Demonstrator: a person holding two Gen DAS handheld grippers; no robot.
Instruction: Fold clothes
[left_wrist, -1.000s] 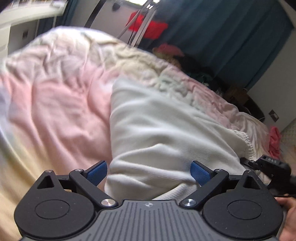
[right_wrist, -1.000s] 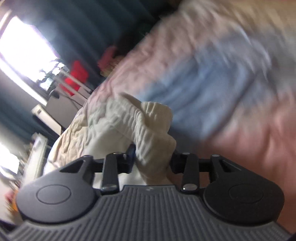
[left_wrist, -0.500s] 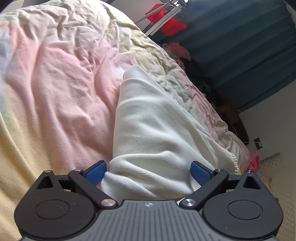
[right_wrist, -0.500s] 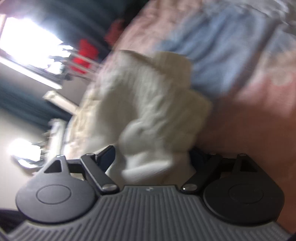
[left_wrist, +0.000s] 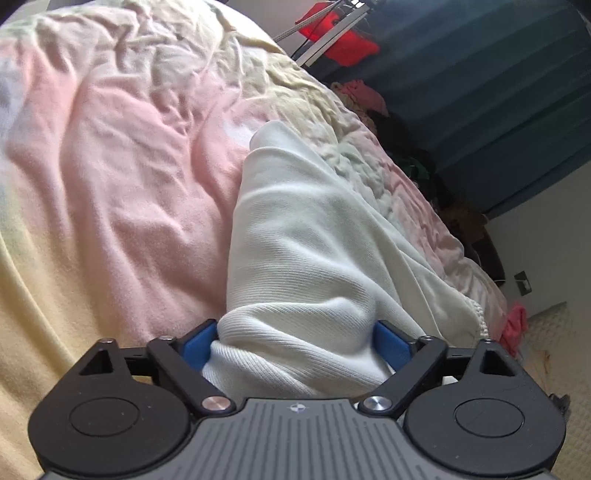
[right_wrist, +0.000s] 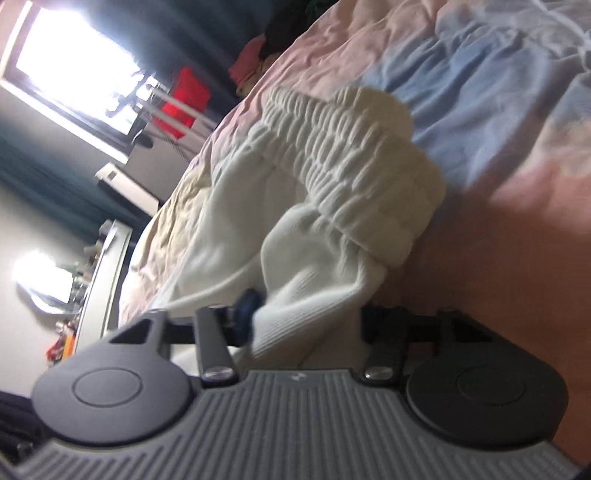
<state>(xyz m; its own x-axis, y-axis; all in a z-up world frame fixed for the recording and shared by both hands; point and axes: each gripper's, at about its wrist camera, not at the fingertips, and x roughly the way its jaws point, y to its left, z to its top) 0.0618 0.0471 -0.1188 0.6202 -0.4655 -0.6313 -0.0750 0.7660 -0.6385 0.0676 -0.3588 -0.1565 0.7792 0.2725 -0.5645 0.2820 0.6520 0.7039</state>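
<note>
- Across the pastel duvet (left_wrist: 122, 206), white knit trousers (left_wrist: 314, 236) lie stretched out, their long axis running from the left gripper (left_wrist: 295, 341) away toward the bed's far edge.
- Left gripper: blue pads wide apart, cloth bunched between them; whether they pinch it I cannot tell.
- Right gripper (right_wrist: 308, 315) is partly closed around fabric just below the elastic waistband (right_wrist: 354, 162).
- Best to lift both ends together, evenly, keeping the cloth taut so the fold lands square.
</note>
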